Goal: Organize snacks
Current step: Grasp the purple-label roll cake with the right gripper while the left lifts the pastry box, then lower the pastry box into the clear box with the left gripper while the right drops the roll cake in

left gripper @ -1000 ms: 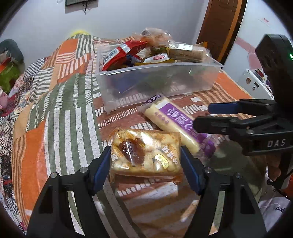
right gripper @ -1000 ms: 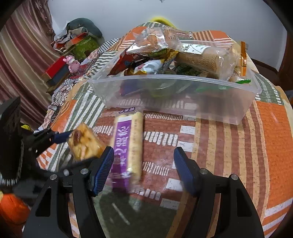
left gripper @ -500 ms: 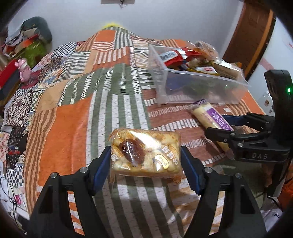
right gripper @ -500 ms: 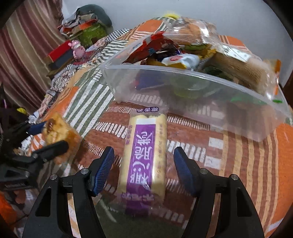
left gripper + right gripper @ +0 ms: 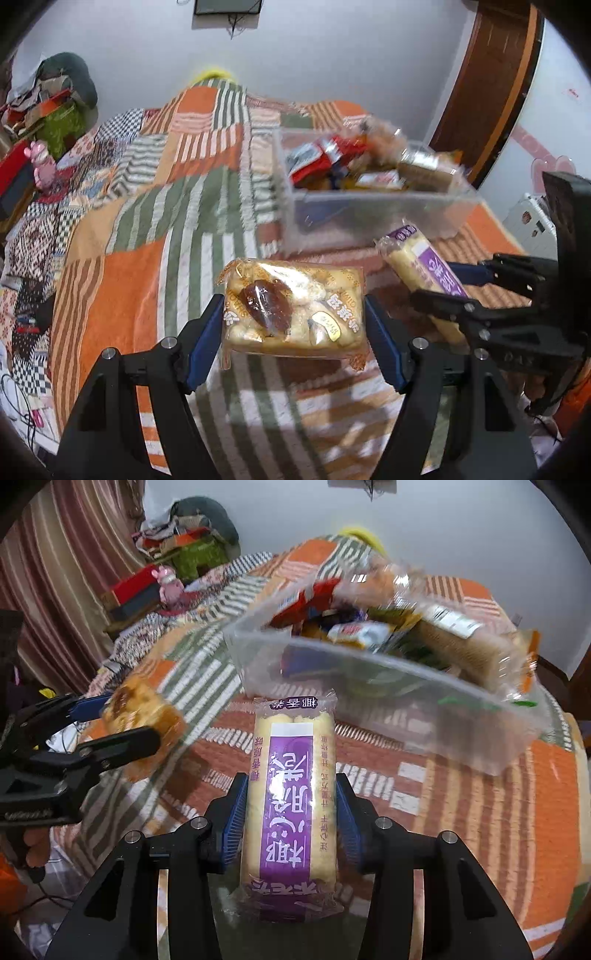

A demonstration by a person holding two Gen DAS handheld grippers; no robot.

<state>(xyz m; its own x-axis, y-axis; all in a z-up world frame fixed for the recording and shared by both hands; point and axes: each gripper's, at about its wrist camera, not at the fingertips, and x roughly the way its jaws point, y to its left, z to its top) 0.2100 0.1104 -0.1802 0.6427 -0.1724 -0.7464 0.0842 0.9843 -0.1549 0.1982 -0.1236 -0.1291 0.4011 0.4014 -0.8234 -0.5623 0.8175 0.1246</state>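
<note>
My left gripper (image 5: 294,325) is shut on a square golden cake pack (image 5: 295,306) with a brown date picture and holds it above the quilt; it also shows in the right wrist view (image 5: 142,712). My right gripper (image 5: 290,812) is shut on a long purple-labelled cake roll pack (image 5: 295,794) lifted off the bed; this pack shows in the left wrist view (image 5: 424,258) too. A clear plastic bin (image 5: 369,218) full of snack packs sits on the bed beyond both grippers, also in the right wrist view (image 5: 388,686).
A patchwork quilt (image 5: 147,221) of orange and green covers the bed. Clutter and a pink toy (image 5: 168,581) lie at the far left. A brown door (image 5: 491,85) and a white wall stand behind the bin.
My right gripper closed on the purple roll pack and lifted it off the quilt. My left gripper kept the golden pack and swung back to the right, toward the bin.
</note>
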